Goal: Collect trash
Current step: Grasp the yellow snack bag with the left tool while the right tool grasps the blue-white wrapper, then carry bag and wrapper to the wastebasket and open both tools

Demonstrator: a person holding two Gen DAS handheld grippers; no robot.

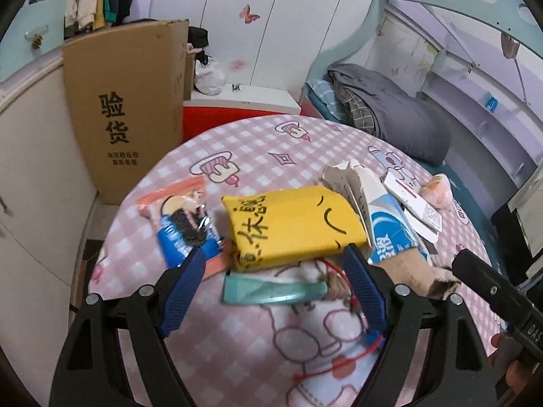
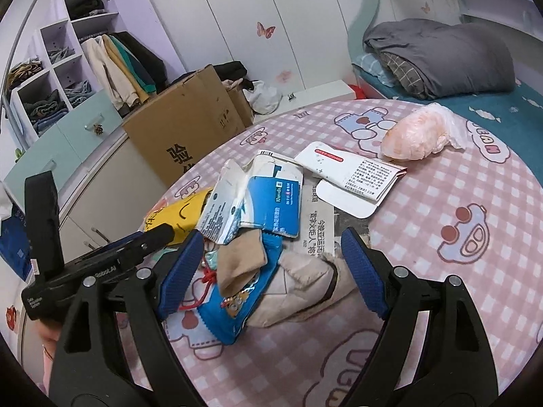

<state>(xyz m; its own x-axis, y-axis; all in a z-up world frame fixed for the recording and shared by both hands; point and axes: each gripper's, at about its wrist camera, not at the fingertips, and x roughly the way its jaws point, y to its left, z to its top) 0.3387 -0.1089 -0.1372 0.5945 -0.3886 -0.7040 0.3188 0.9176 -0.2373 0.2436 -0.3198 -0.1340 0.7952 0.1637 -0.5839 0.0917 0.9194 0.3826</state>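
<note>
A heap of litter lies on the round table with a pink checked cloth [image 1: 244,142]. My left gripper [image 1: 275,254] is open, its blue pads on either side of the near edge of a yellow tissue pack [image 1: 292,224], not pressing it. A teal wrapper [image 1: 271,291] lies just below, and a blue snack wrapper [image 1: 183,230] lies to the left. My right gripper [image 2: 271,237] is open over a torn blue-and-white box [image 2: 275,200], crumpled beige paper [image 2: 241,264] and a beige carton [image 2: 298,288], holding nothing. A white medicine box [image 2: 349,173] and a pink plastic bag [image 2: 417,135] lie farther back.
A tall cardboard box [image 1: 125,108] stands against the table's left edge beside a cream cabinet [image 1: 30,169]. A bed with a grey duvet [image 2: 441,54] is behind the table on the right. White wardrobe doors [image 2: 254,27] and shelves of clothes [image 2: 61,78] line the back.
</note>
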